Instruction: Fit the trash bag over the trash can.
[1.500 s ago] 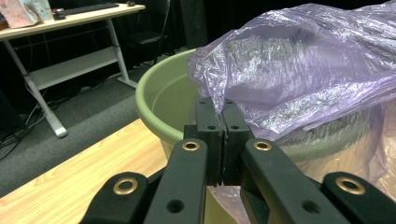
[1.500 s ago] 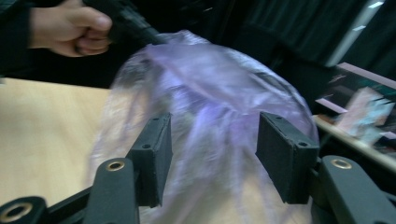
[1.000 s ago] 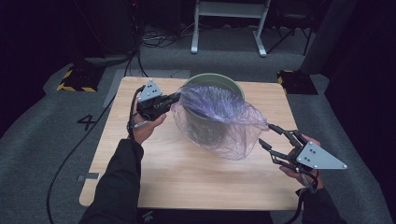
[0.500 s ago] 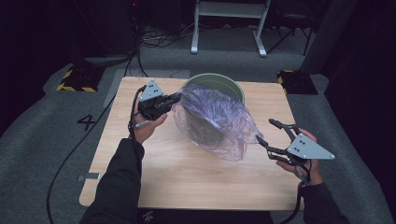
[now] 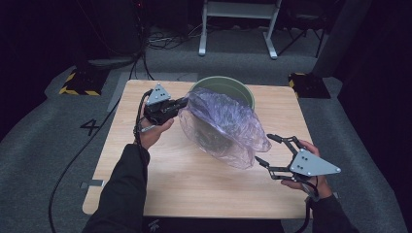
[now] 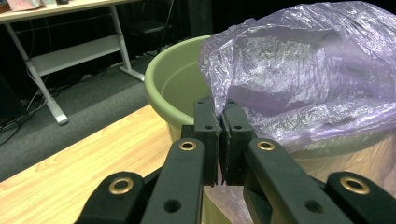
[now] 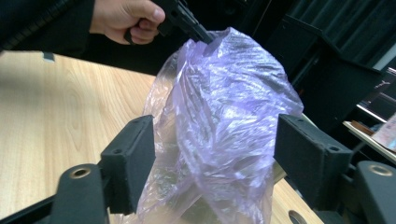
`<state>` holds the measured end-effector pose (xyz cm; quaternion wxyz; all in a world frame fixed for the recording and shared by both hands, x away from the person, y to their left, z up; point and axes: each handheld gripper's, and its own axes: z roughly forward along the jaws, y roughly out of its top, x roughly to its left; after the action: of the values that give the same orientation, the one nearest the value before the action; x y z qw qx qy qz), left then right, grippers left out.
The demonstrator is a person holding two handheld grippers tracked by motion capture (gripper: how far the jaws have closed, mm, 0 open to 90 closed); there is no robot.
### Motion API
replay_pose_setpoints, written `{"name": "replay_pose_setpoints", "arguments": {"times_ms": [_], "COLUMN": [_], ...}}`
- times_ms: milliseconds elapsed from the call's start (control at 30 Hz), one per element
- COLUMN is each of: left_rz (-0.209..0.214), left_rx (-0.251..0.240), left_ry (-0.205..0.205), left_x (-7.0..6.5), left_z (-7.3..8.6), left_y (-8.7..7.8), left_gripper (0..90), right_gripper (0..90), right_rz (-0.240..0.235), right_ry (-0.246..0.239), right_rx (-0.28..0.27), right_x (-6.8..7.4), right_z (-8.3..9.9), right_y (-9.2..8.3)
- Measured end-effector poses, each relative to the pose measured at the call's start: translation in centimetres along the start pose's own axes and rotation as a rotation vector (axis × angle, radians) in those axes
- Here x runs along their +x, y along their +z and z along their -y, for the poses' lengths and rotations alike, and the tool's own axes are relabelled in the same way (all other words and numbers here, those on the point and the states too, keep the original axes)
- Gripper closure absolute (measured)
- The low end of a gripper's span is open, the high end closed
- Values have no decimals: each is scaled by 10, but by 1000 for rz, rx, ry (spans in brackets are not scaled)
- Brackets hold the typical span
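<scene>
Grey carpet surrounds a wooden table (image 5: 160,189) bearing a green tub (image 5: 243,92); a purple plastic bag (image 5: 228,126) drapes over it, its edge clamped by the left gripper (image 6: 219,116), while the right gripper (image 5: 265,149) gapes wide just beside the bag's loose end

Thin, crinkled, see-through purple plastic for the bag (image 5: 224,126), glossy where light catches its folds. Smooth, matt green plastic for the bucket (image 6: 173,88); pale wood with a fine, even grain and a low sheen for the table (image 5: 184,179). Matt black plastic with brass-coloured rivets on the left gripper (image 6: 218,122) and right gripper (image 7: 214,163), plus a flat grey plate; rough grey carpet (image 5: 39,141) below.
</scene>
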<state>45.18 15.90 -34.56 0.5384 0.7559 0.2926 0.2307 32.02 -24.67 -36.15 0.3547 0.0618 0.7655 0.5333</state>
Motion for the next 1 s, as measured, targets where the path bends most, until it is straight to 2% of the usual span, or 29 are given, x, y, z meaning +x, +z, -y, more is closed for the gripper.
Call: {"name": "replay_pose_setpoints", "arguments": {"times_ms": [33, 67, 133, 200, 233, 300, 467, 567, 667, 733, 867, 933, 1000], "left_rz": [2, 4, 4, 6, 7, 6, -4, -9, -5, -18, -40, -36, -57], "left_rx": [0, -2, -1, -2, -2, 1, 1, 11, 7, 12, 4, -3, 0], "left_ry": [0, -1, 9, 15, 15, 15, 11, 12, 6, 5, -28, -46, -56], "left_x": [0, -1, -2, -2, -2, -1, 2, 5, 8, 11, 21, 25, 29], "left_z": [0, -1, -3, -4, -5, -6, -6, -6, -6, -5, -2, -1, 0], "left_y": [0, 1, 2, 4, 4, 6, 8, 11, 13, 15, 20, 22, 25], "left_gripper": [867, 868, 866, 861, 861, 860, 853, 844, 824, 820, 788, 767, 737], "right_gripper": [304, 374, 573, 715, 777, 832, 896, 900, 900, 900, 900, 900, 900], "right_rz": [5, 18, 56, 97, 105, 118, 137, 171, 176, 176, 182, 186, 197], "right_ry": [-8, -8, -10, 2, 2, 9, 69, 97, 123, 140, 137, 143, 158], "right_rx": [7, 13, 35, 75, 78, 80, 66, 56, 56, 57, 101, 128, 145], "right_x": [0, 0, -3, -8, -10, -16, -30, -41, -56, -65, -82, -89, -96], "right_z": [0, 0, 1, -1, -1, -2, -2, -4, -8, -10, -11, -11, -9], "right_y": [3, 5, 11, 15, 17, 19, 25, 28, 34, 40, 57, 65, 73]}}
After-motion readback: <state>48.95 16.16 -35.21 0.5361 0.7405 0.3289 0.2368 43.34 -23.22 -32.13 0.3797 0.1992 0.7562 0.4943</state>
